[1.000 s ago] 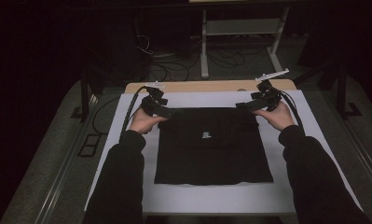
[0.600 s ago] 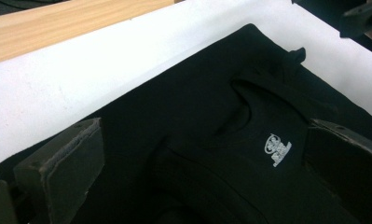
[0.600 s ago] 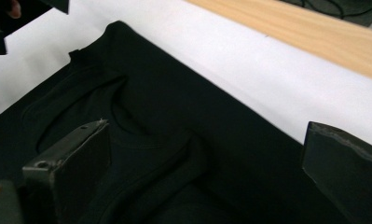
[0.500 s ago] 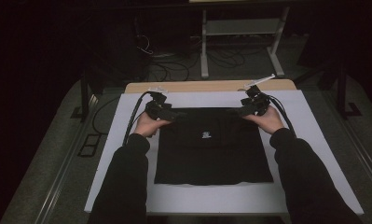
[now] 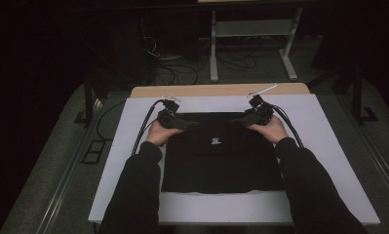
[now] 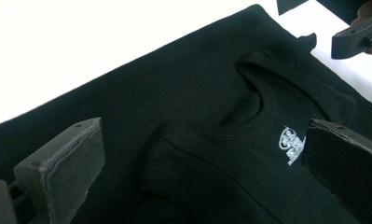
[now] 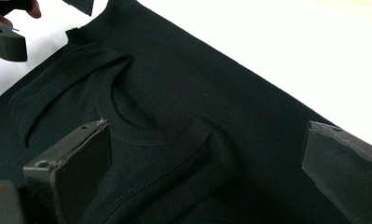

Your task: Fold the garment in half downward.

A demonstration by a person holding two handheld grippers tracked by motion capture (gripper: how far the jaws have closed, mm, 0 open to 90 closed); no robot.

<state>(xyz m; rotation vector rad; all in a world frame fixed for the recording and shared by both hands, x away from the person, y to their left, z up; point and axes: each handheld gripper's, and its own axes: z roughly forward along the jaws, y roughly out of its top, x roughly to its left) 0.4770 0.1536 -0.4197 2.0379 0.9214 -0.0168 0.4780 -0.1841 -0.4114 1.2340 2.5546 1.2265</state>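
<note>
Left gripper (image 5: 184, 124) and right gripper (image 5: 241, 120) both sit at the far edge of the black shirt (image 5: 221, 156), jaws spread wide and holding nothing. The shirt lies folded flat on the white table (image 5: 328, 146). From above it's just a dark slab with a tiny logo (image 5: 214, 142); the gripper views actually show the collar (image 6: 249, 116) and its stitching. The shirt's near end is cut off in both.
</note>
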